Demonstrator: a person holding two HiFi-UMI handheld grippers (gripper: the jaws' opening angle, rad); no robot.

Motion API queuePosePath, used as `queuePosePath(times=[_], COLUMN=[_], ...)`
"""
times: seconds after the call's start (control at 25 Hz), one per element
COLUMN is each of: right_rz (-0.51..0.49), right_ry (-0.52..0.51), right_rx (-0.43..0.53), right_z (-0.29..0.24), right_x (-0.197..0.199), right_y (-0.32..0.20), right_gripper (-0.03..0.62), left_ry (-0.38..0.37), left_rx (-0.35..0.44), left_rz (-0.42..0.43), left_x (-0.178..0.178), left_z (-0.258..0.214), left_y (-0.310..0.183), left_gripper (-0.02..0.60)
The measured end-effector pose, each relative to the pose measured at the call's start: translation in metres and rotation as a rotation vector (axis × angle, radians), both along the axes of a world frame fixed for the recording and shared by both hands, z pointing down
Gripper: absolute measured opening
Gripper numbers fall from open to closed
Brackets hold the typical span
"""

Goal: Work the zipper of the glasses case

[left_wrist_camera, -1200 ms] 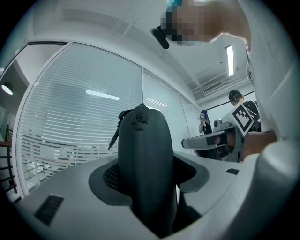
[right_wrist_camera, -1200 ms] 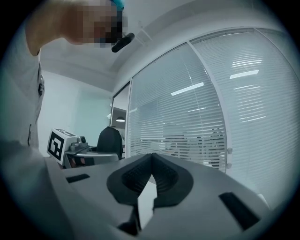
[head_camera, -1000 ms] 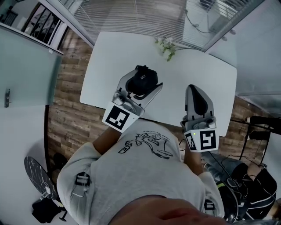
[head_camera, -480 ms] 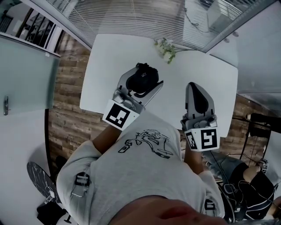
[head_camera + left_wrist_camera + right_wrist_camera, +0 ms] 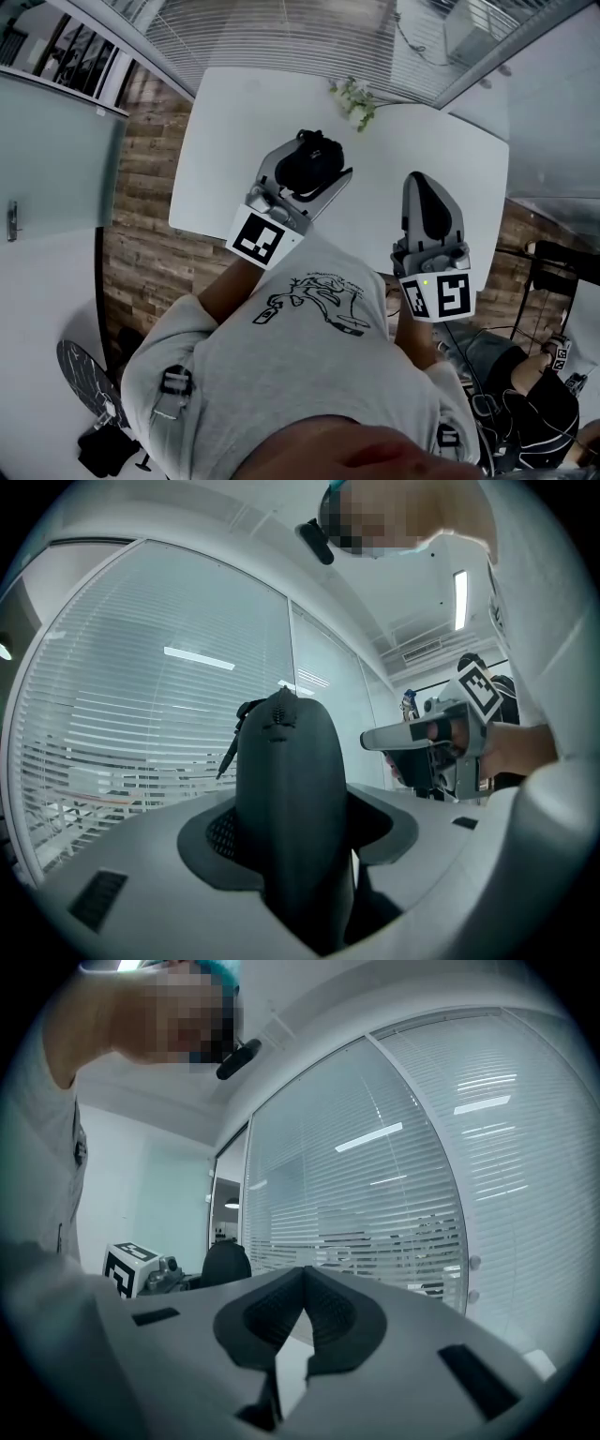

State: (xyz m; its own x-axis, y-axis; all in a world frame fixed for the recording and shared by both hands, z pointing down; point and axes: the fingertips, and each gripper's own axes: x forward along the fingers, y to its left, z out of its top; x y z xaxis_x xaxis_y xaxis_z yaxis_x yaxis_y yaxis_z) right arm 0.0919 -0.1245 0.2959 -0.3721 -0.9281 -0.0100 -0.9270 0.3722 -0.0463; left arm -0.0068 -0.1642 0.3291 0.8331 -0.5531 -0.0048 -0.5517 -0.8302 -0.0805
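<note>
Over the table (image 5: pixel 225 141), left hand-held gripper (image 5: pixel 314 162) clamps the glasses case (image 5: pixel 286 799), jaws half-hiding it.

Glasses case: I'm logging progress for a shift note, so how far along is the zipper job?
Done: the left gripper has the glasses case clamped between its jaws over the white table. In hand: nothing on the zipper yet; the right gripper is apart from the case, jaws together and empty. Left: catch what looks like the pull tab and run the zipper. Whether it is zipped shut does not show.
</note>
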Motion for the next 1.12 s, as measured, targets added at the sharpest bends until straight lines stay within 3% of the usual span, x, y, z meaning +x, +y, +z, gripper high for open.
queuePosePath(times=[0.24, 0.36, 0.8, 1.12], right_rz=[-0.094, -0.136, -0.282, -0.315], right_ry=[-0.125, -0.167, -0.272, -0.297], right_rx=[-0.033, -0.042, -0.07, -0.107], right_z=[0.004, 0.004, -0.002, 0.004], right_x=[-0.014, -0.023, -0.049, -0.052], right_y=[-0.003, -0.003, -0.007, -0.01], right_gripper=[0.008, 0.04, 0.089, 0.115], left_ry=[-0.031, -0.039, -0.083, -0.105], left_rx=[0.022, 0.027, 0.079, 0.113], left_rz=[-0.002, -0.004, 0.0, 0.012], left_x=[0.006, 0.009, 0.032, 0.047], left_z=[0.01, 0.014, 0.03, 0.037], left_y=[0.001, 0.001, 0.005, 0.012], left_gripper=[0.259, 0.259, 0.259, 0.259])
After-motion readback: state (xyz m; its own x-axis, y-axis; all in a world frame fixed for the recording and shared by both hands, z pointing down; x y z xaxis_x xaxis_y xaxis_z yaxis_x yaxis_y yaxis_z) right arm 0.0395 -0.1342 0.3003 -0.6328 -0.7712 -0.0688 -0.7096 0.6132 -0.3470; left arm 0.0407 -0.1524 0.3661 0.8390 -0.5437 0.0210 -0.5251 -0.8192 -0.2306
